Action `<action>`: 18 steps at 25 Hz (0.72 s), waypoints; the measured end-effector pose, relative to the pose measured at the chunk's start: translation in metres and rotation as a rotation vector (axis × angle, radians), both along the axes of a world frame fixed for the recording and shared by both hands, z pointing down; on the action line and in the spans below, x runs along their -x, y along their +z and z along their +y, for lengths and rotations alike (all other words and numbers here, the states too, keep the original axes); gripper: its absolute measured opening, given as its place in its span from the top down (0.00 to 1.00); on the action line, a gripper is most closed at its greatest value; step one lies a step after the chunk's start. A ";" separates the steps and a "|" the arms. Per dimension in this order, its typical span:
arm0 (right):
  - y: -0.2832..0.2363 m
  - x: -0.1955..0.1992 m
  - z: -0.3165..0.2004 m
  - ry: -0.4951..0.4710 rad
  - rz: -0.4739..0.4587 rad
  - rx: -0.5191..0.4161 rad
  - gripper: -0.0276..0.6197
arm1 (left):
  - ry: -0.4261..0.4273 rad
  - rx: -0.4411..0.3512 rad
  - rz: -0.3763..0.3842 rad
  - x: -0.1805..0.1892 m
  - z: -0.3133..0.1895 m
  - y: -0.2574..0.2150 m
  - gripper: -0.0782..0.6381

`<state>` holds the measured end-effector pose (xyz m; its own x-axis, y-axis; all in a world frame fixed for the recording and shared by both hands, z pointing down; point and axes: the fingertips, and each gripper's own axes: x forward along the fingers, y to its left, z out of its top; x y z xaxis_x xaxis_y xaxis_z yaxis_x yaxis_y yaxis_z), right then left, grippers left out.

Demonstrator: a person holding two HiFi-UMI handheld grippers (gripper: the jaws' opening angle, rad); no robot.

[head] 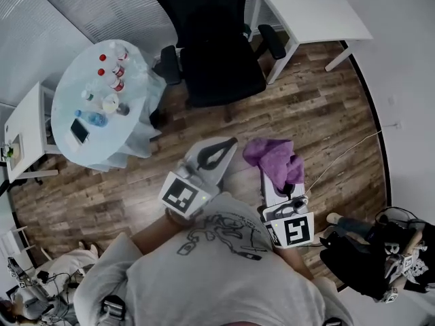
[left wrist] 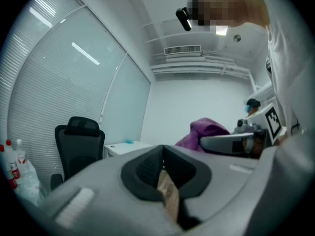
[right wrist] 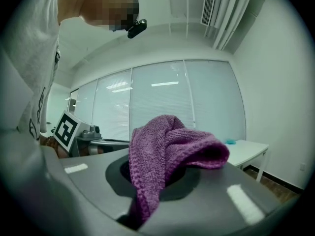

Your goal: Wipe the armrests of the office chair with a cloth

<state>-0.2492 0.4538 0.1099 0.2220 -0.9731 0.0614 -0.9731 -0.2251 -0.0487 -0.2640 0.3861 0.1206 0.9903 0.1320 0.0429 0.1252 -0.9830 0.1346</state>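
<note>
Cloth (head: 270,153), purple knit, sits clamped in the right gripper (head: 277,175); the right gripper view shows it bunched up out of the closed jaws and flopping over to one side. Left gripper (head: 223,148): jaws together at the tips, nothing between them. Both grippers are held close in front of the person's chest, side by side, pointing toward the office chair (head: 211,46). Chair is black, mesh-backed, and stands well apart from both grippers. Its two armrests, one (head: 170,64) on the round-table side and one (head: 272,41) on the desk side, are bare, with no cloth or gripper near them. Judgement: wiping not yet begun; cloth in hand is the only step done, and approach plus both armrests remain. Floor (head: 319,107) is wood plank, bare between person and chair. Round table (head: 68,100) with a pale cover holds red-capped bottles and a phone, just beside the chair. White desk (head: 319,15) stands on the chair's other side. Walls are frosted glass panels with blinds, with white wall beyond. Dark bag and cables lie by the person's right.
</note>
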 end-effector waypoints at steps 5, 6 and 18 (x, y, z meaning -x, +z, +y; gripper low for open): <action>-0.003 -0.042 -0.061 -0.004 0.013 0.008 0.91 | 0.007 0.006 0.012 -0.042 -0.056 -0.003 0.89; -0.005 -0.050 -0.072 -0.002 0.013 0.008 0.91 | 0.014 0.004 0.013 -0.050 -0.067 -0.004 0.89; -0.013 -0.128 -0.170 0.043 0.002 0.005 0.91 | 0.093 0.001 -0.003 -0.133 -0.154 -0.008 0.89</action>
<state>-0.1207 0.2843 0.0968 0.2633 -0.9625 0.0657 -0.9627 -0.2666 -0.0460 -0.1310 0.2316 0.1125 0.9736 0.2238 0.0452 0.2159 -0.9668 0.1365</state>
